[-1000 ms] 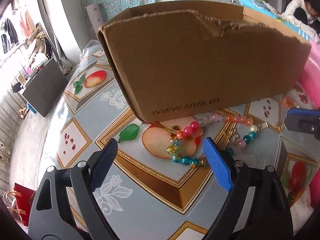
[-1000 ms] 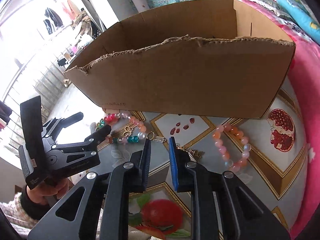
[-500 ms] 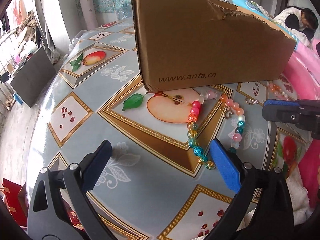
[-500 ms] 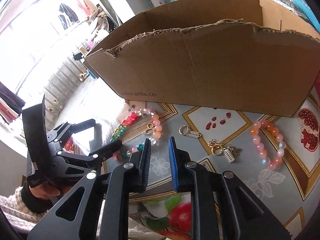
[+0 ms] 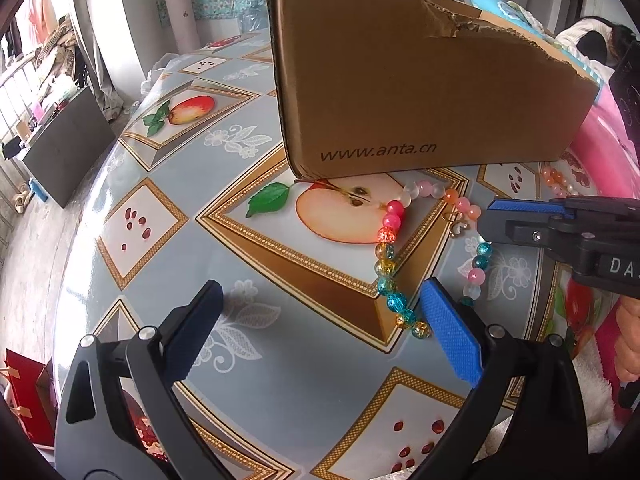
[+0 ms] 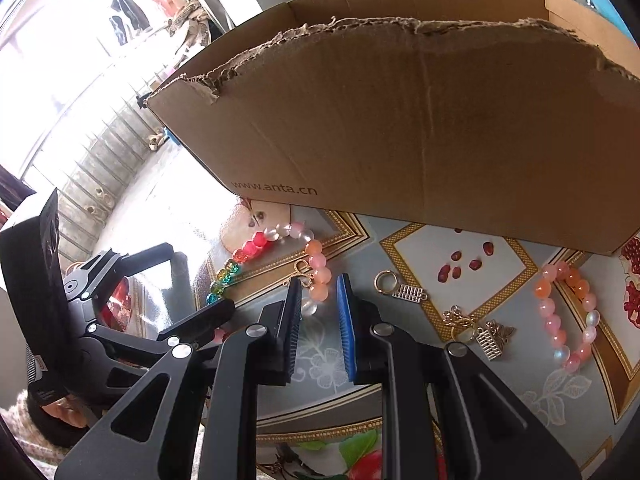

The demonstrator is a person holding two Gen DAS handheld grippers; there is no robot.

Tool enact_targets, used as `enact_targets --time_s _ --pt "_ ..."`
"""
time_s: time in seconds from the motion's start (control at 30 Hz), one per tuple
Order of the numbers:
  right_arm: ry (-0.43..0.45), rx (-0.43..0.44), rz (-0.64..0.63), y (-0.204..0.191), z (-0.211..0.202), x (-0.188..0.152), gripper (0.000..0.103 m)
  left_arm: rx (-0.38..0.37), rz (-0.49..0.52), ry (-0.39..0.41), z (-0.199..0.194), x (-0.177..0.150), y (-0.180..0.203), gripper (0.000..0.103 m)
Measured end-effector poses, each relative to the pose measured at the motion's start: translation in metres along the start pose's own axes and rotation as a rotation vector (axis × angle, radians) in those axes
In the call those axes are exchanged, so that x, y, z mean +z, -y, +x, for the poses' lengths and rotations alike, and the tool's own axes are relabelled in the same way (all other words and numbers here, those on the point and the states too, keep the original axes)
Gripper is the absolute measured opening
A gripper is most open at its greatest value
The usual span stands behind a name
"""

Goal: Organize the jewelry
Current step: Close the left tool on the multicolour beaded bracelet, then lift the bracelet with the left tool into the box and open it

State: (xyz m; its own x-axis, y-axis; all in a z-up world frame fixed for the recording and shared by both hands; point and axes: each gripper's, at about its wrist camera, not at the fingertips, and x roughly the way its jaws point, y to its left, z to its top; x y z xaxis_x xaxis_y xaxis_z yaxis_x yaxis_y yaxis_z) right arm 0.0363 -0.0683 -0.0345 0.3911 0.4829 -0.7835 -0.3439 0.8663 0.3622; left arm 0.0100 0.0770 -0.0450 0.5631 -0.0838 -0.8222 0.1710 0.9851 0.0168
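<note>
A multicolour bead bracelet (image 5: 390, 256) lies on the fruit-print tablecloth (image 5: 248, 264) in front of a torn cardboard box (image 5: 404, 92). It also shows in the right wrist view (image 6: 280, 252). My left gripper (image 5: 320, 320) is open, and its right pad sits beside the bracelet's lower beads. My right gripper (image 6: 319, 312) is open by a narrow gap, with nothing between the pads, just over the bracelet's orange beads (image 6: 320, 280). The box (image 6: 420, 120) stands behind.
A pink-orange bead bracelet (image 6: 568, 316) lies at the right. Two metal abacus keychains (image 6: 404, 290) (image 6: 480, 330) lie between the bracelets. A pink cloth (image 5: 604, 148) is right of the box. The table's edge drops off at the left.
Both grippers have moved. The left has pulled back and swung so the bracelet sits by its right pad. The right has moved left, from over the keychains to over the multicolour bracelet.
</note>
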Motion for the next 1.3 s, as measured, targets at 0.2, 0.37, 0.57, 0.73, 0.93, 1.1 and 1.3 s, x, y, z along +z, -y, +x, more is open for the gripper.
enact_targets --time_s 0.2,0.37,0.57,0.73,0.93,1.1,1.3 --pt "-0.009 -0.013 -0.008 -0.009 0.005 0.001 0.014 -0.008 0.008 0.036 -0.006 0.005 -0.001 0.096" --pt "-0.005 -0.007 0.017 -0.005 0.004 -0.001 0.011 -0.084 0.027 0.099 -0.015 0.019 0.004 0.094" --pt "0.000 -0.006 0.042 0.005 0.003 -0.003 0.010 -0.120 0.078 0.059 -0.002 0.030 0.016 0.060" --pt "-0.003 0.002 0.036 0.008 0.004 -0.003 0.010 -0.118 0.097 0.017 0.008 0.033 0.025 0.037" --pt "-0.008 -0.009 0.007 0.003 0.006 0.001 0.010 -0.093 0.146 -0.002 0.011 0.035 0.039 0.016" --pt "-0.001 -0.025 -0.014 0.001 0.007 0.000 0.010 -0.085 0.144 -0.001 0.015 0.039 0.044 0.009" --pt "0.002 0.014 0.007 0.005 0.004 0.001 0.010 -0.110 0.111 0.016 0.013 0.036 0.044 0.008"
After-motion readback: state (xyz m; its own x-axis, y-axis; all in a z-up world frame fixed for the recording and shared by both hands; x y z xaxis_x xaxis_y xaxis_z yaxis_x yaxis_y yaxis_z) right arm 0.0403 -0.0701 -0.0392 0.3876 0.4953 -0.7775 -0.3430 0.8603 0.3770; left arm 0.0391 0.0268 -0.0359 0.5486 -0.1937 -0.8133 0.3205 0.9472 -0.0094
